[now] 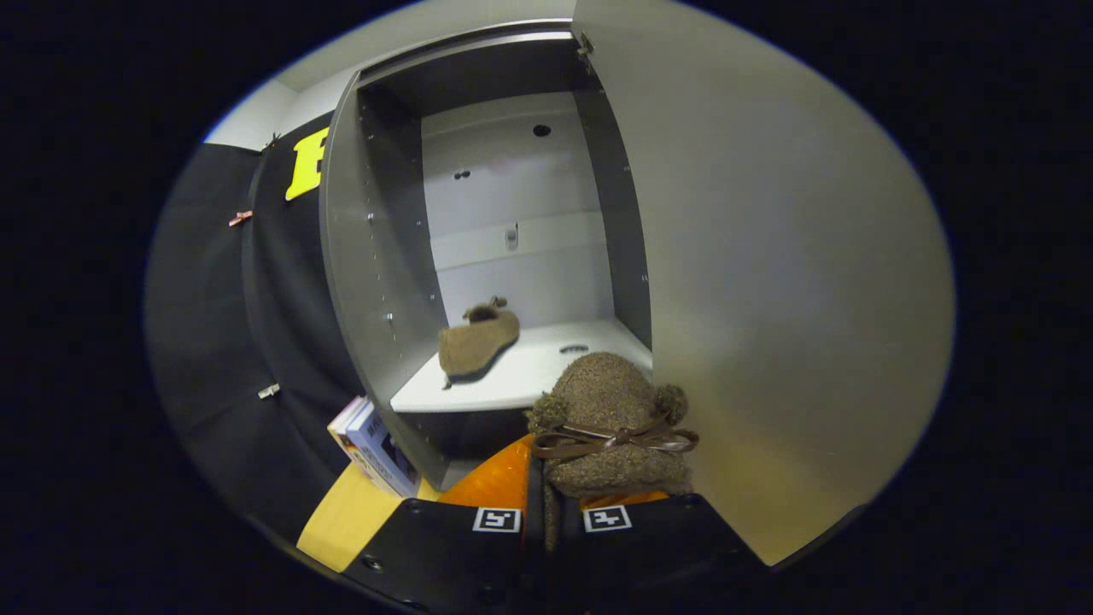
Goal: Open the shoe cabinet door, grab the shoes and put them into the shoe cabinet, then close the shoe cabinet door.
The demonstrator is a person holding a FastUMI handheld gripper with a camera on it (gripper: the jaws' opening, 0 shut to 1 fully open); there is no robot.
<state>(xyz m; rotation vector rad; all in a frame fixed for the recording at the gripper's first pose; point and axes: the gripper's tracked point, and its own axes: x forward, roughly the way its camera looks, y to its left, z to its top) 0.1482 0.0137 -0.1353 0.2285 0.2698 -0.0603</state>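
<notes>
The grey shoe cabinet (376, 256) stands open just ahead of my fingers. Its door (786, 282) is swung wide on the right side. One brown fuzzy slipper (478, 340) lies on the cabinet's white bottom shelf (546, 363), toward the left wall. A second brown fuzzy slipper (616, 427), with a dark ribbon bow and pompoms, is held up in front of the shelf's edge. My gripper (551, 512) is shut on it, the black fingers (444, 542) pressed close together on its rear part.
A stack of books or boxes (371, 444) leans against the cabinet's left side on a yellow floor patch (341, 521). Black cloth wall (222, 325) runs along the left. The open door closes off the right side.
</notes>
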